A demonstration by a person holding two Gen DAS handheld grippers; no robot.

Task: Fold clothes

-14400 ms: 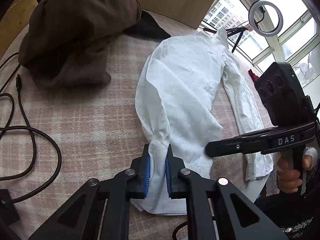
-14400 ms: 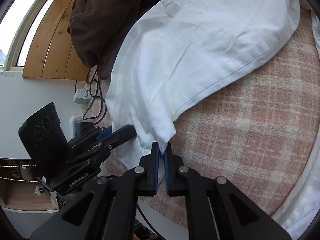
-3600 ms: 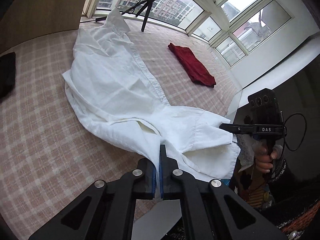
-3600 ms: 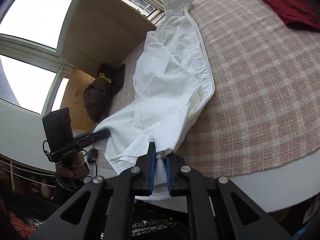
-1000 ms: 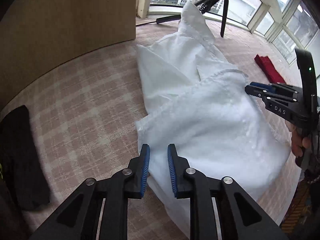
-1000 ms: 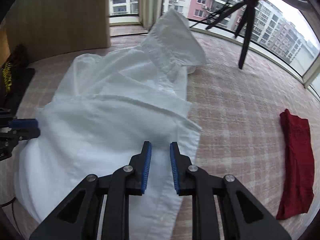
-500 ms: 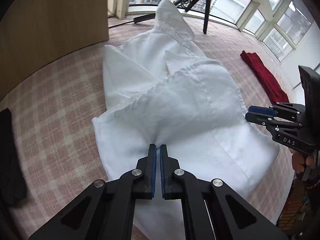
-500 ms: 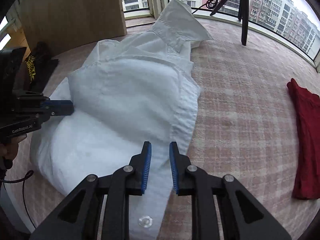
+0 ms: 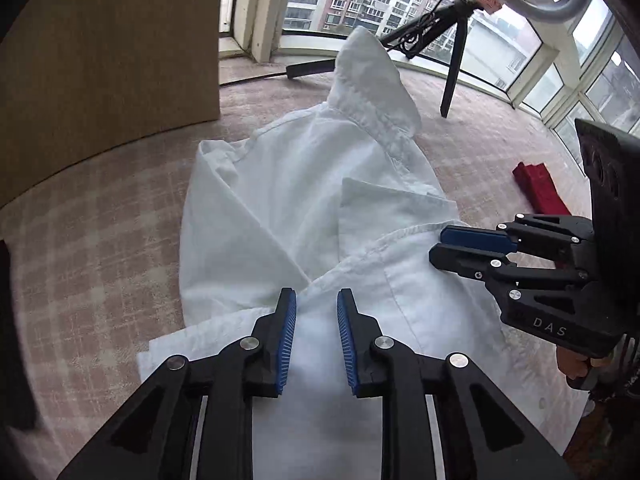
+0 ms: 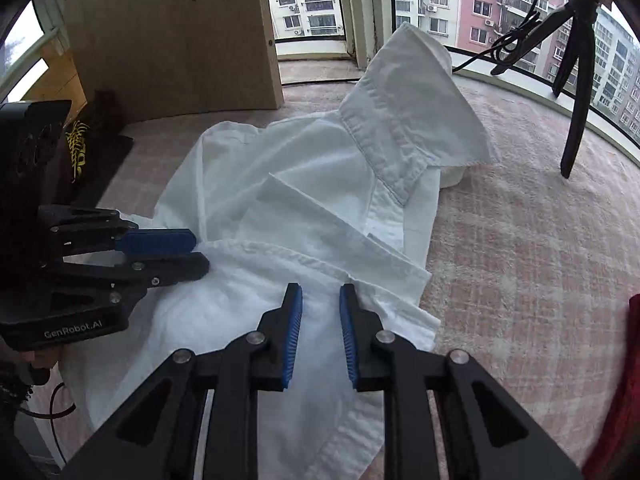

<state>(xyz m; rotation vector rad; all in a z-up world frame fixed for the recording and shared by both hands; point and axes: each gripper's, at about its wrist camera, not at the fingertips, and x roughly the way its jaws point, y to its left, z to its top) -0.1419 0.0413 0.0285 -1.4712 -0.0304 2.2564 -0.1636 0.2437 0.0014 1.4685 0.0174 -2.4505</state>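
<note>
Hovering over white shirt: left tool "GenRobot.AI", jaws opening, empty; right tool "DAS", released.

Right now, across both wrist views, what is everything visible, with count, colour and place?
white collared cotton shirt: one, white, partly folded, mid-surface.
pink plaid cloth surface: one, pink-cream, under everything.
red folded garment: one, red, far right.
dark garment with yellow print: one, black, far left.
black tripod: one, black, by the window.
wooden panel: one, tan, upper left.
left tool: black, blue pads, opening over the shirt.
right tool: same, open above the hem.
</note>
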